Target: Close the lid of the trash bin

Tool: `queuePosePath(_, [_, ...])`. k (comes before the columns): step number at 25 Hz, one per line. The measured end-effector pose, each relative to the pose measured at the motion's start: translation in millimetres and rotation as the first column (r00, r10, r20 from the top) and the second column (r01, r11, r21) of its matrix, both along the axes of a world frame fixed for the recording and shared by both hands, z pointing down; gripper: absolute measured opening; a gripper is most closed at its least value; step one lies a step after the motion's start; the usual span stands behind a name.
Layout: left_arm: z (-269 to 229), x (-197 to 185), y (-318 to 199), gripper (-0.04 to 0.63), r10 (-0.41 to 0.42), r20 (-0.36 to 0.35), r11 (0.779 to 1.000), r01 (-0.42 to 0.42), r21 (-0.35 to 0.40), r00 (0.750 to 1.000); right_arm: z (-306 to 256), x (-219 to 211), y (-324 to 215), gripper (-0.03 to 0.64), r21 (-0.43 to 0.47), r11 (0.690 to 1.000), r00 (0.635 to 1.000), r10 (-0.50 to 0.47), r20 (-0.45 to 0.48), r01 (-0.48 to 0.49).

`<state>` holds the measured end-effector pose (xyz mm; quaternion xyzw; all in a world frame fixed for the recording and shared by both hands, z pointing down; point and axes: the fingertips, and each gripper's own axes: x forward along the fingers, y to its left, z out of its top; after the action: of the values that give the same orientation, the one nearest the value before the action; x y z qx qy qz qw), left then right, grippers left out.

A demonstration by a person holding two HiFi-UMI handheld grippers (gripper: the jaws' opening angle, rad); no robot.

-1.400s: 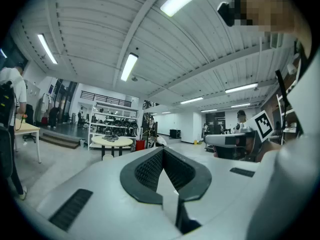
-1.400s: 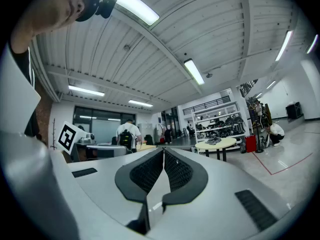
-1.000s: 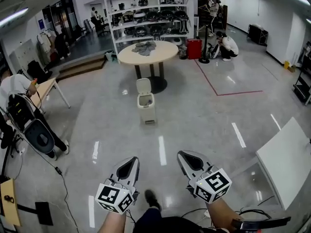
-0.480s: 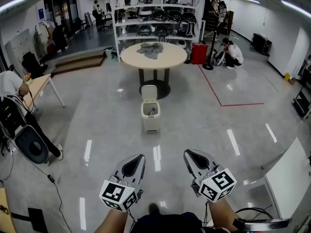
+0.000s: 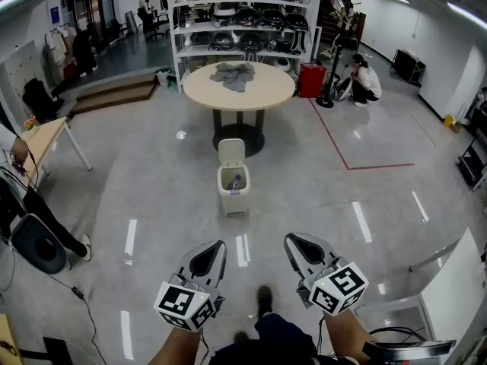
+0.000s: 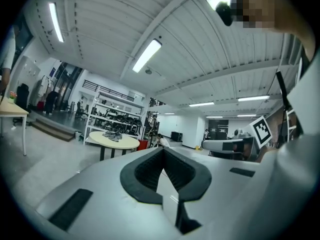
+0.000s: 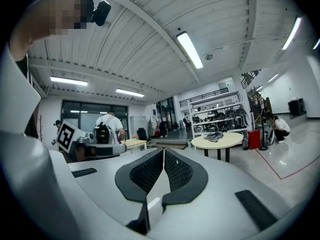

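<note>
While held low at the bottom of the frame: left gripper (image 5: 215, 248) and right gripper (image 5: 293, 240), smooth grey shells, ribbed black pads (image 7: 177, 170), tips pressed together on nothing. At centre, well apart, a boxy cream plastic trash bin (image 5: 232, 187), flat lid (image 5: 230, 152) upright, on glossy grey floor (image 5: 152, 173) near a round beige table (image 5: 266, 90). Metal shelves (image 5: 236, 21) along the top.

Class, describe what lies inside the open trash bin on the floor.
Inside the trash bin, below its raised lid, a small bluish item shows against the dark interior, too small to identify. The front wall hides anything deeper.
</note>
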<state>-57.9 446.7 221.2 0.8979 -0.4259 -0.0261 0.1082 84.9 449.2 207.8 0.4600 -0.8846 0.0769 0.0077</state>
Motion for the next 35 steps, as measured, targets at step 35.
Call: queuePosePath(35, [7,20,-497,-0.003,-0.005,0.06,1.0,0.003,0.021,0.998,13,5,-501,0.011,0.022,0.999,0.999,-0.049,0.001,0.049])
